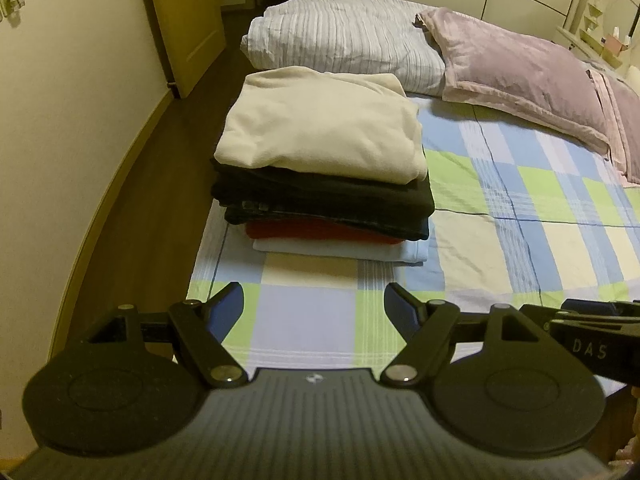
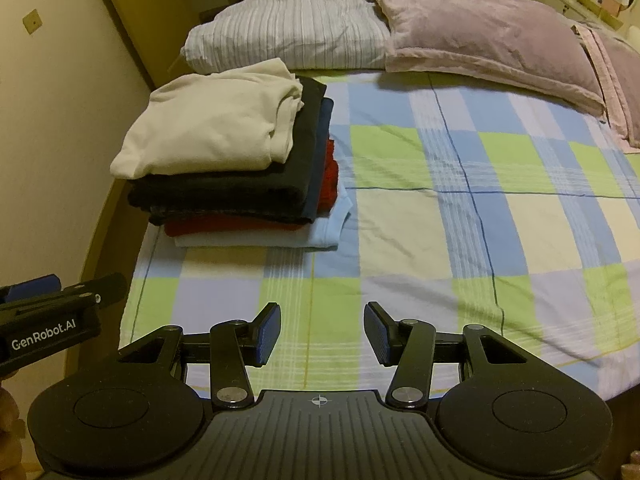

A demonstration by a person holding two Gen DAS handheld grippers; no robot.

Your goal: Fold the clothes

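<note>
A stack of folded clothes [image 1: 324,184] sits on the bed [image 1: 520,216], near its left edge and just in front of the striped pillow [image 1: 344,44]. On top of the stack lies a cream garment [image 1: 320,128], folded into a soft block. Under it come dark, nearly black pieces [image 1: 320,196], then a red garment [image 1: 320,234], and at the bottom a pale blue one [image 1: 344,252] touching the checked sheet. In the right wrist view the blue and red edges stick out a little past the dark layers on the stack's right side.

Beside the striped pillow, to the right of the stack, rests a mauve pillow [image 1: 520,76], overlapping the striped one's corner.

The left gripper [image 1: 314,312] hovers over the sheet in front of the stack, its fingers spread apart with nothing between them. The right gripper [image 2: 322,330] hangs in front of the stack and to its right, likewise spread wide and empty. To the stack's left are a dark floor [image 1: 152,184] and a cream wall [image 1: 60,120].
</note>
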